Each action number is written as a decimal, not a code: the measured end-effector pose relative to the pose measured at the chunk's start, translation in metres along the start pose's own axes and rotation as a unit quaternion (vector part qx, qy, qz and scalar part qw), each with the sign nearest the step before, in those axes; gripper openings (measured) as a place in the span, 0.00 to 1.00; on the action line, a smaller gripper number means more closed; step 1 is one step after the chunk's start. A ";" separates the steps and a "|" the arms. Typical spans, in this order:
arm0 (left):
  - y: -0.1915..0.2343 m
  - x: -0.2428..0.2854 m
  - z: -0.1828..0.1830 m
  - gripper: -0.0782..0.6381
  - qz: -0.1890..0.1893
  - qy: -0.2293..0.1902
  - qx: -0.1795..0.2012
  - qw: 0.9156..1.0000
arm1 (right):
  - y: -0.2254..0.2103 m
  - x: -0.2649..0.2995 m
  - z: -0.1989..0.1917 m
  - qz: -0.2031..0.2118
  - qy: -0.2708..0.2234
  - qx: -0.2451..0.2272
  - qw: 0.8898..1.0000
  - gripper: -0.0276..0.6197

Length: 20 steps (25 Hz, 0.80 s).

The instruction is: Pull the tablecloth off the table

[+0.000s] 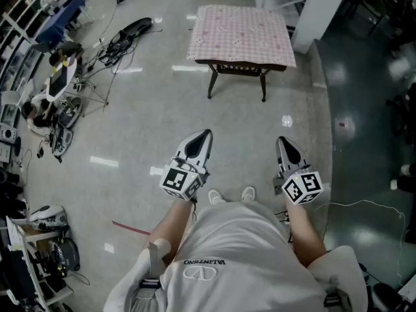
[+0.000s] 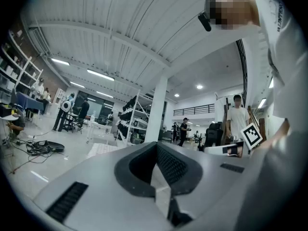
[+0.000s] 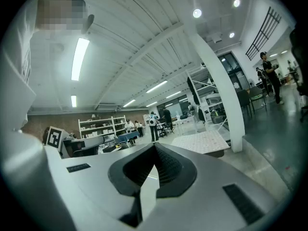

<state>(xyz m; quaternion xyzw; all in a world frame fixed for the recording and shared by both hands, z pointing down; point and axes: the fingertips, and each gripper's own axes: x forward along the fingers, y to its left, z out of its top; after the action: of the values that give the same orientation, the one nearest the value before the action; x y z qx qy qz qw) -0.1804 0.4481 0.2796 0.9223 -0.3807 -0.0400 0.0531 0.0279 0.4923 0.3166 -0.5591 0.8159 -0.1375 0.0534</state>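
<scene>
Covering table (image 1: 212,83): tablecloth (image 1: 242,34) | left claw (image 1: 207,134) clenched, empty | right claw (image 1: 281,139) clenched, empty

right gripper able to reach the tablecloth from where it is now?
Probably not. The right gripper is far short: the tablecloth lies well ahead across the floor, though nothing blocks the way.

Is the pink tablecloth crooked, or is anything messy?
The pink tablecloth lies flat and fairly square on the table. Only oddity: a tangle of cables sprawls across the floor to its left.
</scene>
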 end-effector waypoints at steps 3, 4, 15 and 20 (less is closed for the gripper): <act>0.005 0.000 -0.004 0.11 -0.002 -0.001 -0.004 1.000 | 0.002 0.006 -0.008 0.002 0.004 0.009 1.000 0.06; 0.007 -0.001 -0.004 0.11 -0.003 -0.001 -0.006 1.000 | 0.002 0.008 -0.010 0.003 0.005 0.014 1.000 0.06; 0.030 -0.006 -0.007 0.18 -0.031 0.003 -0.033 0.999 | 0.011 0.034 -0.022 -0.010 0.003 0.054 0.998 0.10; 0.058 -0.011 -0.014 0.25 -0.032 0.001 -0.058 0.998 | 0.020 0.056 -0.036 -0.016 0.010 0.065 0.998 0.16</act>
<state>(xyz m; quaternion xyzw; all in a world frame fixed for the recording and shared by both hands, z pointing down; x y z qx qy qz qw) -0.2267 0.4162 0.3011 0.9296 -0.3477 -0.0626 0.1052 -0.0195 0.4530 0.3494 -0.5658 0.7967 -0.1971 0.0794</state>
